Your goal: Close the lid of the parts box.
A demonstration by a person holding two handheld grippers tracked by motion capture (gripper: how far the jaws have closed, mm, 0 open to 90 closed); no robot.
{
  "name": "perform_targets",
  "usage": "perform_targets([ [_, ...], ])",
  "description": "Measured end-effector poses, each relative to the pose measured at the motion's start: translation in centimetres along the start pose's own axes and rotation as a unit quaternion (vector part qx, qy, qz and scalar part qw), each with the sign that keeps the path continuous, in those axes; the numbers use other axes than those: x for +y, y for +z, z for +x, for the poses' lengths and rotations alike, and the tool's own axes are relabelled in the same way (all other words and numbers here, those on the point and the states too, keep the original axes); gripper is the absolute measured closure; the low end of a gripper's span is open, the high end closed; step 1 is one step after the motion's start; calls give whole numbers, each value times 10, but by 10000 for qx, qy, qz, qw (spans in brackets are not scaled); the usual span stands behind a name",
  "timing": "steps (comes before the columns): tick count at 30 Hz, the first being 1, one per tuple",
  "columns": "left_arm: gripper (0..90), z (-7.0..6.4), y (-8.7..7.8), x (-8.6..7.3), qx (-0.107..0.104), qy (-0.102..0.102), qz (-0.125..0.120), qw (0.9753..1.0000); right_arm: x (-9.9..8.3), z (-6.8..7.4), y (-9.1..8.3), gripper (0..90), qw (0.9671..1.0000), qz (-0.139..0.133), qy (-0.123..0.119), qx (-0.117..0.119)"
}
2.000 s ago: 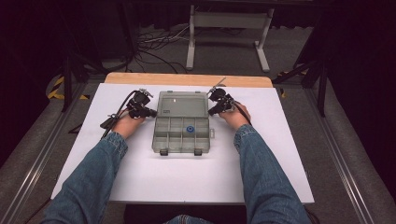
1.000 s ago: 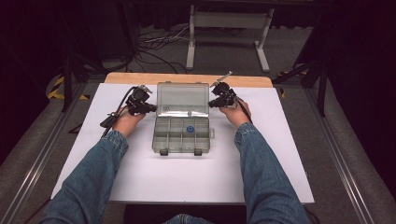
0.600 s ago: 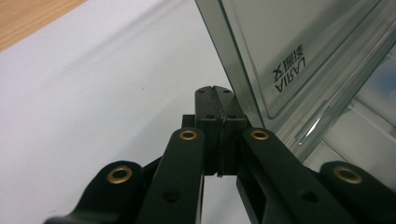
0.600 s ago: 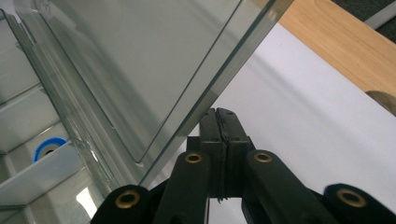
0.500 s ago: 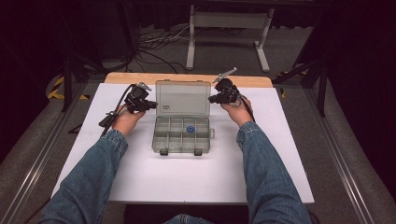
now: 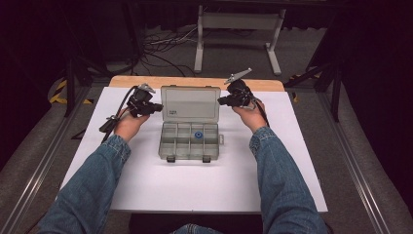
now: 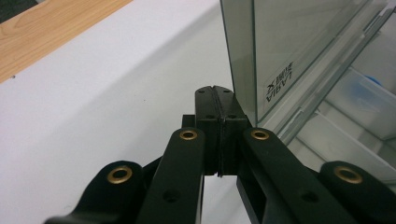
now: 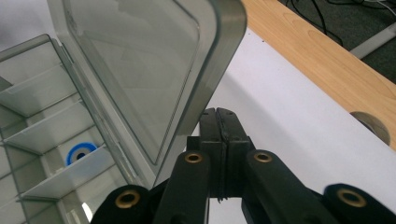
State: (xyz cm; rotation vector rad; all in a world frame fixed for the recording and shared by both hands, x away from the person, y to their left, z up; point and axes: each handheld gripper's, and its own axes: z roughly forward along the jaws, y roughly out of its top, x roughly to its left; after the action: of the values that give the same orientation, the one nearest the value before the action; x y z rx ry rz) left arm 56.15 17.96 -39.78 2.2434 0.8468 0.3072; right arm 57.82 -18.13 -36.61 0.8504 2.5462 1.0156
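Left gripper view: left tool (image 7: 215,88) has its jaws pressed flat together, nothing between them, tips just beside the left edge of the lid (image 7: 299,46). Can't tell whether they touch it or just sit alongside.

Right gripper view: right tool (image 8: 217,112) is the same, jaws closed on nothing, tips just under the lid's far right corner (image 8: 140,56). Contact looks likely but I can't confirm it.

High view: left tool (image 6: 157,107) and right tool (image 6: 220,101) flank the lid (image 6: 190,103), one at each side edge. Lid stands roughly upright, hinged along the back of the organiser box (image 6: 188,140). Box sits mid-desk, on the white desk (image 6: 195,185), with its two front latches (image 6: 170,158) facing the person. Compartments look empty apart from a small blue ring (image 6: 198,135) in a middle cell of the back row; it also appears in the right gripper view (image 8: 80,153).

Step in hand, my read: opening the box, lid being nudged up with closed tips rather than gripped. It looks near full open, maybe a little short.

Next move needs: both tools pushing evenly so the lid doesn't twist on its hinge, then easing off once it rests back. Risk is the light box sliding on the desk, or the lid dropping shut if the tips come off early.
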Motion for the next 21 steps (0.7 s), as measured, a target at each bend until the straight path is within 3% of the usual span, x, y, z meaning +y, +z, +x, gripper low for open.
perform_targets([
  [7, 894, -4, -9, 0, -76, -15, -85, 9999, 2, 5, -10, 900, 9999, -109, -59, 49],
  [21, 891, -15, -28, 2, -239, 159, -256, 9993, 4, 19, -28, 899, 9992, -267, -241, 182],
])
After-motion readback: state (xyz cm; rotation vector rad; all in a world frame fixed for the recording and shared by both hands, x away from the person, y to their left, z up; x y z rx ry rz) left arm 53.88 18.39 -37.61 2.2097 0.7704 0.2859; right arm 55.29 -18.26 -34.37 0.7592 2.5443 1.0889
